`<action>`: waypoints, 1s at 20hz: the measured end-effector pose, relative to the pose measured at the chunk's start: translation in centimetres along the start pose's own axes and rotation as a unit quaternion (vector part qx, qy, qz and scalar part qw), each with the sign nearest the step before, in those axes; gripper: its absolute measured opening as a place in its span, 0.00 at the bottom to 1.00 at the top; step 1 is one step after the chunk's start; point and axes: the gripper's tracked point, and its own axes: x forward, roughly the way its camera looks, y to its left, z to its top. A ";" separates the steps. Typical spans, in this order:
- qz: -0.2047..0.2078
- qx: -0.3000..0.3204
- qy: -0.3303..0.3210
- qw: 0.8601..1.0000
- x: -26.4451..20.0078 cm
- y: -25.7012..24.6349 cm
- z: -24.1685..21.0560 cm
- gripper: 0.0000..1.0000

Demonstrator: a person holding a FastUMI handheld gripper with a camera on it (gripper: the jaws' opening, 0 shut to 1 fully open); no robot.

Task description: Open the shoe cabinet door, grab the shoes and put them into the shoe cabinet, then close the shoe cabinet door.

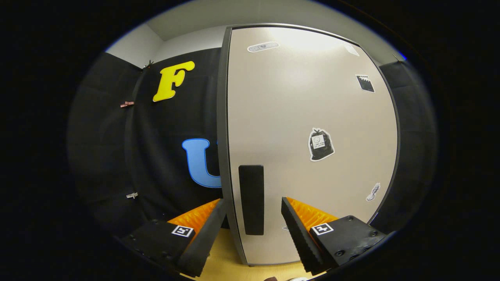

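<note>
The gripper (253, 208) holds its fingers wide apart around the black rectangular handle (251, 199) of the shut beige sticker-dotted shoe cabinet door (304, 117), touching nothing.

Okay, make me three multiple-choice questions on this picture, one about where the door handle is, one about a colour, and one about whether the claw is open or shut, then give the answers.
1. Where does the black handle sit on the cabinet door?
A. low, near the door's edge, between the claw's fingers
B. at the door's top corner
C. on the wooden floor

2. What colour is the face of the cabinet door?
A. red
B. pale beige
C. dark green

3. How does the claw stand?
A. shut on the handle
B. shut on a shoe
C. open, fingers apart on either side of the handle

Answers:
1 A: the handle is a dark upright bar low on the door, close to its edge, seen between the two fingers.
2 B: the panel is pale beige with a few stickers.
3 C: a wide gap lies between the fingers, and neither presses on the handle.
</note>
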 end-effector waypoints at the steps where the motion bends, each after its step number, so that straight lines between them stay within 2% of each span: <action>1: -0.005 0.003 0.003 1.000 0.6 -0.1 -0.2 0.91; 2: -0.007 0.007 0.007 1.000 1.1 0.0 -0.5 0.83; 5: -0.021 0.009 0.009 1.000 2.6 -0.2 -1.1 0.69; 6: -0.026 0.007 0.012 1.000 2.7 -0.2 -1.2 0.53; 7: -0.027 0.004 0.006 1.000 2.9 0.0 -1.3 0.47; 8: -0.032 -0.010 0.005 0.999 2.7 -0.1 -1.2 0.44; 9: -0.038 -0.024 0.002 0.999 1.6 -0.5 -0.1 0.45; 10: -0.036 -0.032 -0.001 0.999 3.2 -0.5 -1.3 0.36; 11: -0.032 -0.034 -0.001 0.999 2.6 -0.3 -1.2 0.36; 14: -0.023 -0.035 -0.003 0.999 2.7 -0.4 -1.2 0.23; 16: -0.017 -0.025 0.001 1.000 2.1 -0.3 -1.2 0.23; 17: -0.013 -0.026 -0.001 1.000 2.3 -0.3 -1.2 0.17; 20: 0.009 -0.018 0.002 1.000 0.8 0.0 -1.0 0.17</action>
